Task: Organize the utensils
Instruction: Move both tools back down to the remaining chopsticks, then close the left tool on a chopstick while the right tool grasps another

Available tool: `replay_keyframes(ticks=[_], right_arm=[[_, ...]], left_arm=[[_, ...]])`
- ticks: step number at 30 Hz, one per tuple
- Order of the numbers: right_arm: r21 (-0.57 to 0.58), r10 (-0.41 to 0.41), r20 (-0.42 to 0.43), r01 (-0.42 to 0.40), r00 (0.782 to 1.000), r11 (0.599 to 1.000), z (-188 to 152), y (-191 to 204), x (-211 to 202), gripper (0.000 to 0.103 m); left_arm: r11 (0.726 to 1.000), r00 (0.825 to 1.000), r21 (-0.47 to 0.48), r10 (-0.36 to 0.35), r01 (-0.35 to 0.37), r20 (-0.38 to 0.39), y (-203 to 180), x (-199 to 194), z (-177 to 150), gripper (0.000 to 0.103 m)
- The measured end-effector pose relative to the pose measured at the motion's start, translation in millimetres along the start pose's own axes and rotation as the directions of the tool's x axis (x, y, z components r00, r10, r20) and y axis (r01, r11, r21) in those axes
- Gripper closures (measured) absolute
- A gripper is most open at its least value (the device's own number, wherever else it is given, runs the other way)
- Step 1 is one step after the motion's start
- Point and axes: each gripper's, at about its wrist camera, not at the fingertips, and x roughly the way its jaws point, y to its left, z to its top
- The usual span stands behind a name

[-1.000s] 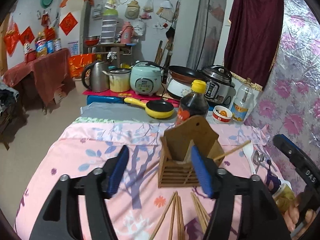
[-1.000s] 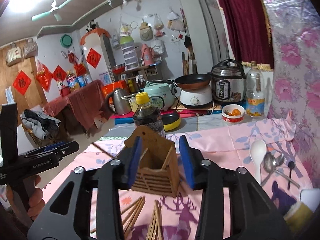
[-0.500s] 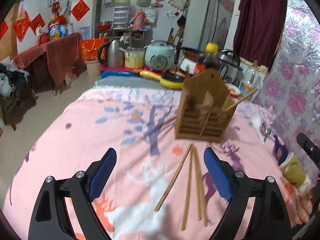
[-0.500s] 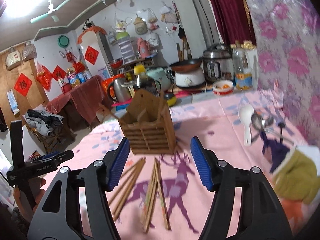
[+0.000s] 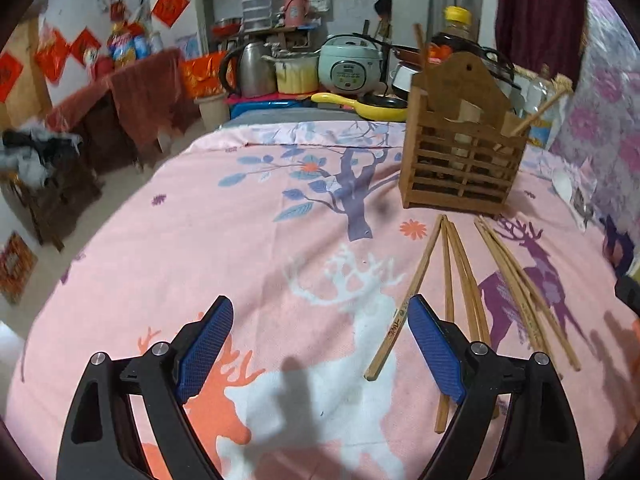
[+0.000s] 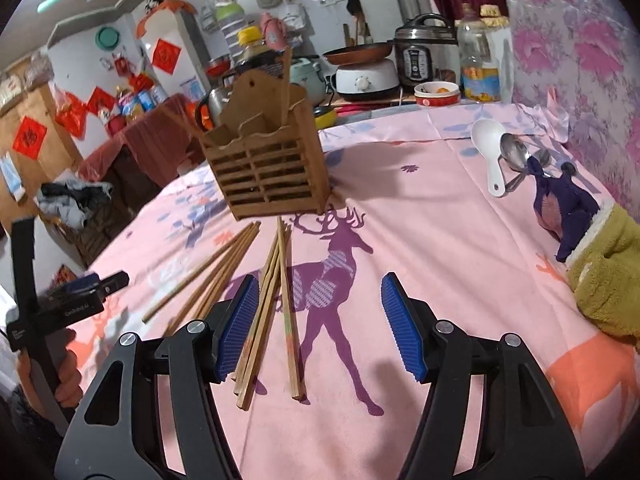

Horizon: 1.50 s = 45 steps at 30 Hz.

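Both grippers stand w/ jaws apart & empty above the table (image 5: 240,240): left gripper (image 5: 318,344) just beside the nearest chopstick, right gripper (image 6: 318,322) w/ its left finger over the bundle ends. Chopsticks (image 6: 276,288) lie loose in two fans mid-table, tips toward the wooden holder (image 6: 266,168), which stands nearer the table's far edge; spoons (image 6: 508,156) sit near the right edge. Chopsticks look light, stiff, thin & prone to roll on cloth, so est. best hold = one stick, across its thick square end, pads crosswise.
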Motion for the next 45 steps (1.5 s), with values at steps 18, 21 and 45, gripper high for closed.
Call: replay_keyframes(ticks=[18,21,45], right_arm=[[-0.124,-0.021,-0.159,0.001,0.987,0.992,-36.4,16.5,15.0,0.040],[-0.158,-0.015,-0.168,-0.012,0.986,0.987,-39.0,23.4,14.8,0.042],[-0.164,0.027,-0.296,-0.079,0.955,0.983,-47.7,28.5,32.0,0.094]], left_arm=[[0.997,0.994,0.059,-0.050,0.055,-0.093,-17.9,18.2,-11.0,0.016],[0.996,0.992,0.059,-0.067,0.074,-0.109,-19.2,21.3,-12.1,0.017],[0.981,0.969,0.116,-0.131,0.157,-0.207,-33.7,34.4,-28.3,0.080]])
